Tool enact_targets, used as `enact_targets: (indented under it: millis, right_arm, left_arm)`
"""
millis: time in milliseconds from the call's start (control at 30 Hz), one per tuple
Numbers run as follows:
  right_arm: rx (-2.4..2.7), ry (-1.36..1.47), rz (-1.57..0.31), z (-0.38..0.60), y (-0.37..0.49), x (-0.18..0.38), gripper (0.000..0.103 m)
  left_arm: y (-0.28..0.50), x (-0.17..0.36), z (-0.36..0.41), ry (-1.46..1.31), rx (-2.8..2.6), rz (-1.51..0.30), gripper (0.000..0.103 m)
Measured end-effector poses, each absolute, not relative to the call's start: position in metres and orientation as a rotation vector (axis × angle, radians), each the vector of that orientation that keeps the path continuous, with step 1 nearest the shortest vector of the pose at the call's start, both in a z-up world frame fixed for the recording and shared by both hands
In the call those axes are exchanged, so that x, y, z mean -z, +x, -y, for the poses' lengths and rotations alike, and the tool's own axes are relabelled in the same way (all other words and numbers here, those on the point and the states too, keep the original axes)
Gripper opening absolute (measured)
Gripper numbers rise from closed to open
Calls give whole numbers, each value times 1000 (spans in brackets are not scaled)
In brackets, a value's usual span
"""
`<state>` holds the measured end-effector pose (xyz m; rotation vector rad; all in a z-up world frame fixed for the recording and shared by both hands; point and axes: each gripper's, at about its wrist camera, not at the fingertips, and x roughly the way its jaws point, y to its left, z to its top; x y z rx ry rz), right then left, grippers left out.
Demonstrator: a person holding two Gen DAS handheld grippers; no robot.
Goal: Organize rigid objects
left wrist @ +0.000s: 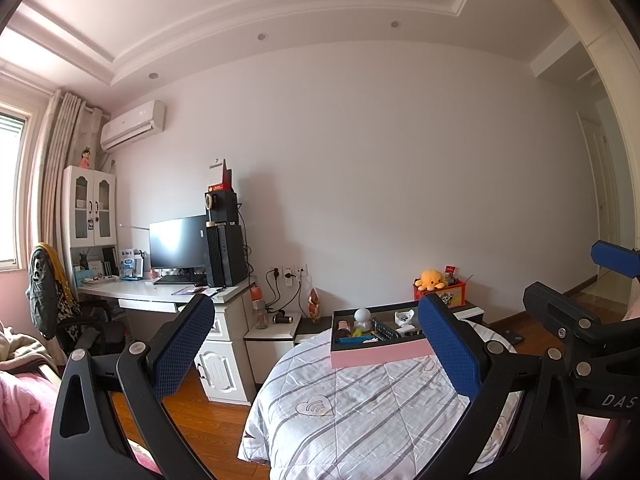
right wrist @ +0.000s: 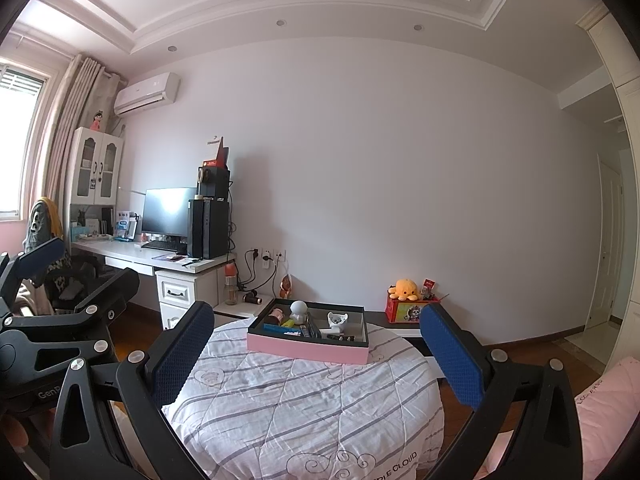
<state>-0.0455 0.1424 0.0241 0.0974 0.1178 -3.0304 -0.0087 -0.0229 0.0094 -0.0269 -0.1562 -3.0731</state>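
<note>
A pink box with a dark inside rests on the far part of a round surface under a striped quilt. It holds several small items: a white round-headed figure, a white cup-like piece, a pink roll and dark bars. The left wrist view shows the same box and figure. My left gripper is open and empty, held well short of the box. My right gripper is open and empty too. Each gripper shows at the edge of the other's view.
A white desk with a monitor and a computer tower stands at the left wall. A low shelf along the wall carries a bottle and a red box with an orange plush. Wooden floor surrounds the quilt; pink bedding lies at the sides.
</note>
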Motion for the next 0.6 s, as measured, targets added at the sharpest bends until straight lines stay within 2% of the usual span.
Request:
enact_targets:
  millis: [600]
  right_arm:
    - [3033,104,-119,-145,-49,-22,103]
  left_arm:
    - [-8,-7,21,-12,3068,161,103]
